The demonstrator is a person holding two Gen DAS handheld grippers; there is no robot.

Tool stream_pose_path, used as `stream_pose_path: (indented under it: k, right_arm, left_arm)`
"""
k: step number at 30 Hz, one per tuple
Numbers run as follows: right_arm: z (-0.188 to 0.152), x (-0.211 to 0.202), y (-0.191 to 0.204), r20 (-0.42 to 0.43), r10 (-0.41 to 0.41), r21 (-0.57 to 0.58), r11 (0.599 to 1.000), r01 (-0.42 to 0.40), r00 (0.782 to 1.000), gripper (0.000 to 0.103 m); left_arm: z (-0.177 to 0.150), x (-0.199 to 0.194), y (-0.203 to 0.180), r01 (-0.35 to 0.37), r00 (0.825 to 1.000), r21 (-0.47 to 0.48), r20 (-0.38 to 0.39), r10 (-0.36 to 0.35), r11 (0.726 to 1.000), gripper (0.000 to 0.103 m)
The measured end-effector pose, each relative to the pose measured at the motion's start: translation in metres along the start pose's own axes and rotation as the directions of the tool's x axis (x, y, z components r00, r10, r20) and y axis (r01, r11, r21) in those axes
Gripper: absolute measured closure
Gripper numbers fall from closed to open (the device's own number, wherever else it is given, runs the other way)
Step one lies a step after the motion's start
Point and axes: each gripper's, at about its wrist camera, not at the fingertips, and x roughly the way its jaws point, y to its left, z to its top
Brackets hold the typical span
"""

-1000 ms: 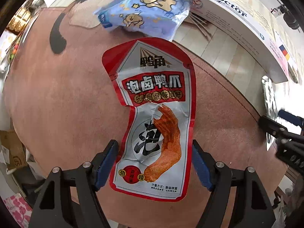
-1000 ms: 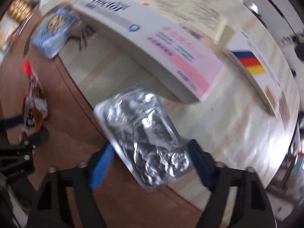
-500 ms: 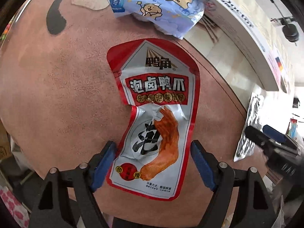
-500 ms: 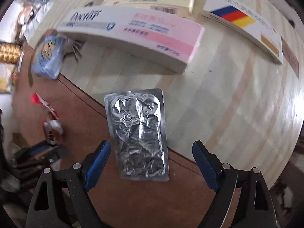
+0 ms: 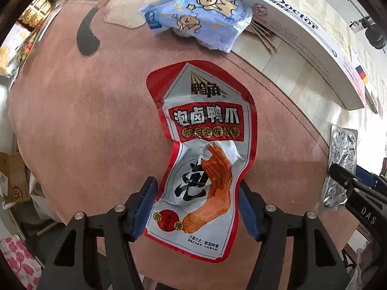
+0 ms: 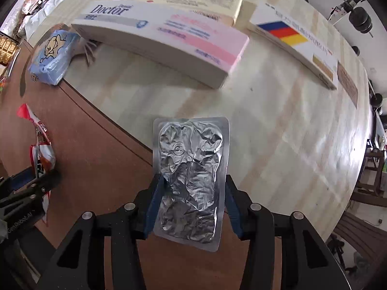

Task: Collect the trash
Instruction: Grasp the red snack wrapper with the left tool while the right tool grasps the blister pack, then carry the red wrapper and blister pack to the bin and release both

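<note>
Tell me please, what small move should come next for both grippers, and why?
Probably lift both straight up. The left gripper has its pads against both edges of the red snack wrapper, and the right gripper likewise pinches the foil blister pack. Both pieces appear gripped while low over the brown mat, so raising them clear seems the natural step.

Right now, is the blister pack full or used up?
Looks used up: the blister pack's foil is crumpled and torn all over, with no intact bubbles visible. Only this foil side shows, so pills hidden behind cannot be ruled out.
</note>
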Motion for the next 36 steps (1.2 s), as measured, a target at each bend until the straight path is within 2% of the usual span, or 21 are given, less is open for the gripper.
stream_pose_path:
  k: [2,4,8,10,12,13,14,16,18,19,20,21,23,26,28,29,30,32,35,36]
  right_arm:
    - [0.006,0.001,-0.007,-0.016,0.0,-0.003,1.0,0.0,1.0,0.048]
    - [0.012,0.005,-0.003,-0.028,-0.015,-0.015,1.0,0.015,0.999,0.038]
    - [0.016,0.01,0.007,-0.003,-0.012,-0.018,1.0,0.012,1.0,0.041]
    - [0.0,0.001,0.003,0.017,-0.02,-0.009,1.0,0.02,1.0,0.051]
    - [-0.016,-0.009,-0.023,0.019,0.018,0.015,1.0,-0.018,1.0,0.061]
    - [-0.017,-0.013,-0.026,0.028,0.021,0.021,1.0,-0.022,0.999,0.07]
    - [-0.018,-0.016,-0.03,0.037,0.047,0.035,0.998,-0.049,0.998,0.073]
    - [-0.018,-0.018,-0.036,0.025,0.081,0.052,0.995,-0.082,0.996,0.075]
    - [-0.02,-0.016,-0.049,0.023,0.118,0.123,0.985,-0.12,0.993,0.074]
    - [-0.019,-0.013,-0.052,0.012,0.119,0.134,0.984,-0.119,0.993,0.073]
    - [-0.015,-0.008,-0.052,-0.011,0.109,0.133,0.985,-0.106,0.994,0.062]
    - [-0.015,0.0,-0.053,-0.041,0.095,0.138,0.986,-0.088,0.995,0.045]
    - [-0.017,0.005,-0.051,-0.039,0.096,0.123,0.988,-0.09,0.995,0.037]
    - [-0.022,0.009,-0.031,-0.025,0.009,0.062,0.998,-0.007,1.0,0.033]
    - [-0.027,0.008,-0.021,0.021,-0.017,0.062,0.998,0.016,1.0,0.033]
    - [-0.028,0.007,-0.017,0.035,-0.02,0.064,0.998,0.018,0.999,0.037]
    - [-0.028,0.005,-0.01,0.055,-0.021,0.074,0.997,0.017,0.998,0.048]
    - [-0.025,0.005,-0.006,0.049,-0.037,0.069,0.997,0.034,0.998,0.049]
    - [-0.031,-0.003,-0.012,0.067,-0.005,0.074,0.997,0.0,0.998,0.059]
    - [-0.033,-0.01,-0.014,0.09,0.001,0.076,0.997,-0.008,0.996,0.073]
  left_arm:
    - [0.004,0.003,0.01,0.002,1.0,0.006,-0.009,-0.002,1.0,0.039]
    - [0.008,0.005,0.015,-0.002,1.0,0.012,-0.022,0.002,1.0,0.039]
    - [0.015,0.01,0.008,-0.018,1.0,0.033,-0.009,0.019,0.999,0.041]
    - [0.008,0.005,0.007,-0.015,1.0,0.037,-0.002,0.015,0.999,0.043]
    - [0.004,-0.005,0.005,-0.01,1.0,0.033,0.007,0.009,0.999,0.046]
    - [0.004,-0.01,0.003,-0.009,1.0,0.033,0.01,0.009,0.999,0.048]
    - [0.002,-0.013,0.002,-0.001,1.0,0.032,0.01,0.0,0.999,0.048]
    - [-0.001,-0.015,0.002,0.008,1.0,0.034,0.008,-0.008,0.999,0.048]
    - [-0.001,-0.013,0.002,0.015,1.0,0.035,-0.003,-0.015,0.999,0.048]
    - [0.0,-0.009,0.002,0.015,1.0,0.034,-0.015,-0.014,0.999,0.045]
    - [0.001,-0.006,0.002,0.015,1.0,0.035,-0.011,-0.015,0.999,0.042]
    - [0.002,-0.004,0.002,0.023,1.0,0.034,-0.011,-0.022,0.999,0.041]
    - [0.007,0.004,0.004,0.054,0.998,0.026,-0.032,-0.053,0.998,0.038]
    - [0.01,0.006,0.004,0.065,0.997,0.005,-0.03,-0.065,0.998,0.038]
    - [0.011,0.006,0.005,0.069,0.997,-0.003,-0.021,-0.069,0.998,0.039]
    - [0.011,0.007,0.004,0.066,0.998,-0.003,-0.015,-0.066,0.998,0.04]
    - [0.009,0.007,0.005,0.06,0.998,0.003,-0.012,-0.06,0.998,0.041]
    - [-0.001,0.0,0.01,0.051,0.999,0.015,-0.006,-0.051,0.999,0.045]
    - [-0.008,-0.008,0.01,0.046,0.999,0.032,0.002,-0.047,0.998,0.049]
    - [-0.009,-0.011,0.01,0.042,0.999,0.028,0.002,-0.042,0.999,0.049]
